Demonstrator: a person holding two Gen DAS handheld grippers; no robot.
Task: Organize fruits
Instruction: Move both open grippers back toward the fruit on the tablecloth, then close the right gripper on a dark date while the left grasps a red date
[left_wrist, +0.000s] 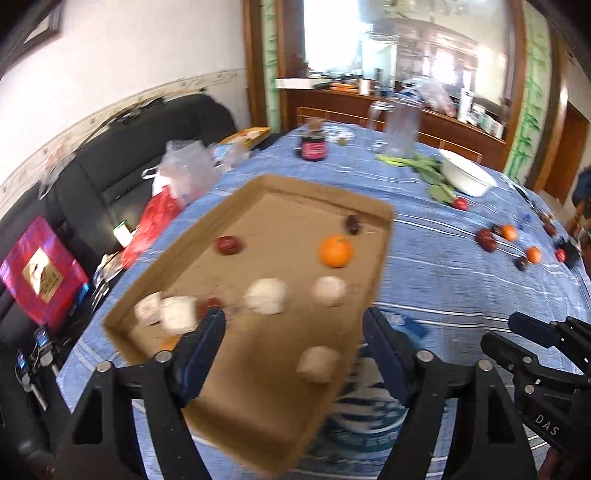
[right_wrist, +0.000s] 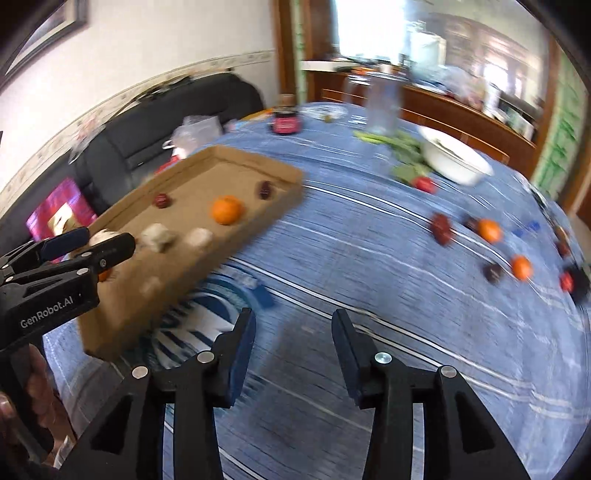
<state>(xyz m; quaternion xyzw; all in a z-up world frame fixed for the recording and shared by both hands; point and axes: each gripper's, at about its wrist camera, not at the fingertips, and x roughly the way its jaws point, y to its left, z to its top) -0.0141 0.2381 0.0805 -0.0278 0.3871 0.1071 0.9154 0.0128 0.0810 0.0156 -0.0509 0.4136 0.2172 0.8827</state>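
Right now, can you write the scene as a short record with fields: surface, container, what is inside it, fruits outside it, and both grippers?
surface: blue striped tablecloth
container: shallow brown cardboard tray, left part of the table
inside tray: round orange mandarin, dark red fruit, several blurred white lumps
outside tray: two small orange fruits and several dark red ones, scattered on the right
also on table: white bowl, green leafy vegetable
left gripper: open, over the tray's near end
right gripper: open, holding nothing, over cloth
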